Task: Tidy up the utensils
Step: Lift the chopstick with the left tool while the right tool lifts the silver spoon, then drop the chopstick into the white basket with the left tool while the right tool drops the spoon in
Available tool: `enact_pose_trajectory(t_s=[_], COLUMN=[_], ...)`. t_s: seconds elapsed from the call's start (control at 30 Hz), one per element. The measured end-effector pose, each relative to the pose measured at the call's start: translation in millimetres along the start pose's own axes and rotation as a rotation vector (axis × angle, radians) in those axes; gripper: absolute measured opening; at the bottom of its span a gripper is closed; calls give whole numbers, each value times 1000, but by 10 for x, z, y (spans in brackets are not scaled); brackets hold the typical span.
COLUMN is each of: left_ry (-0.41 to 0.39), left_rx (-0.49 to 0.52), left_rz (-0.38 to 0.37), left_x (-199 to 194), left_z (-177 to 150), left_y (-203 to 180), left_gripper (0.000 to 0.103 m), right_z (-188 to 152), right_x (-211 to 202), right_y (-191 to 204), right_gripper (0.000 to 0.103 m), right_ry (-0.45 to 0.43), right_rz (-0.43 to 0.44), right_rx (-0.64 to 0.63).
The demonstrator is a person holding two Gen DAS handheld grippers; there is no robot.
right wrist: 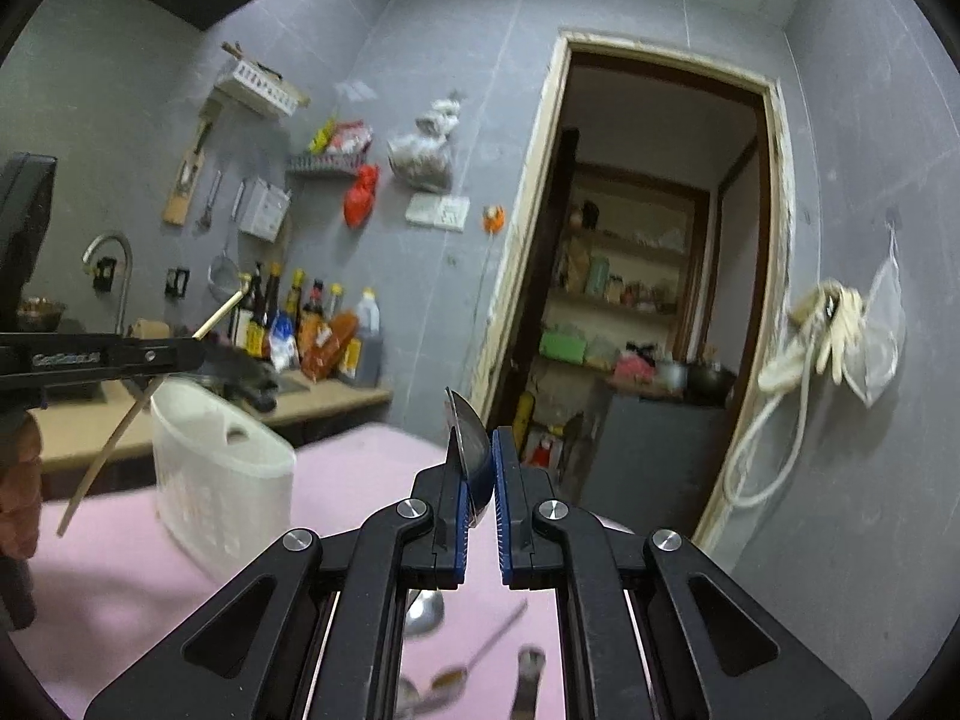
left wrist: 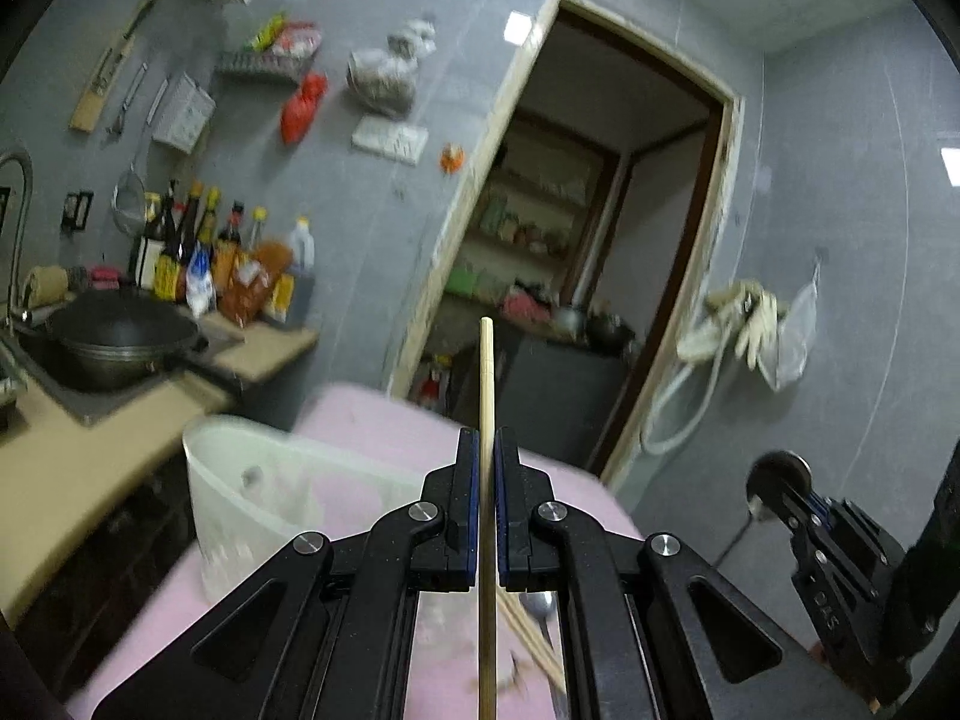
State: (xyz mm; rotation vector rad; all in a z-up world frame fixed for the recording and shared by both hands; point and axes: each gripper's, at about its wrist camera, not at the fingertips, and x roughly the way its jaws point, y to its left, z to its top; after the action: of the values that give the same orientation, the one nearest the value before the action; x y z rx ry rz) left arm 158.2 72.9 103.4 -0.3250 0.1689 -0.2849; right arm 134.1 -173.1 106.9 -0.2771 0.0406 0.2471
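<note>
Above the pink table (left wrist: 372, 420), in the left gripper (left wrist: 487, 450): clamping one wooden chopstick (left wrist: 486, 372) between the blue pads, fingers pressed together on its shaft. Pointing straight up and away from the camera, long axis in line with the fingers, free end showing well past the tips, tail end running back under the gripper. Seen from the right wrist view as a slanted stick, upper end up and right, lower end down and left.

In the right gripper (right wrist: 477, 456): pinching a metal spoon (right wrist: 467, 438) by its bowl, fingers closed on it, bowl edge-on and standing up above the fingertips. Handle direction not readable.

On the table, near the left edge: standing upright, a white plastic holder (right wrist: 216, 468), open mouth up. Lying loose on the cloth below the grippers, blurred: more spoons (right wrist: 423, 609) and chopsticks (left wrist: 534, 636).
</note>
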Motion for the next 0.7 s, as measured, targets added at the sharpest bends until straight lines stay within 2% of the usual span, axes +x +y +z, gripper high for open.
enact_pose_trajectory(t_s=[0.13,0.33,0.47,0.7], left_ry=[-113,-220,-266,-270], left_rx=[-13,-71,-92,-142], left_rz=[-3,34,67,121], left_x=[-13,71,158,327], left_z=[337,704,773,698], left_y=[224,649,908,1221], left_gripper=[3,3,3,3], right_z=[289,626,670,470], right_x=[92,359,533,824], right_y=[79,270,396,635], right_gripper=[5,5,5,5], right_ry=[-87,-180,-188,-133], right_rz=[26,84,129,183], right_rx=[6,29,51,61])
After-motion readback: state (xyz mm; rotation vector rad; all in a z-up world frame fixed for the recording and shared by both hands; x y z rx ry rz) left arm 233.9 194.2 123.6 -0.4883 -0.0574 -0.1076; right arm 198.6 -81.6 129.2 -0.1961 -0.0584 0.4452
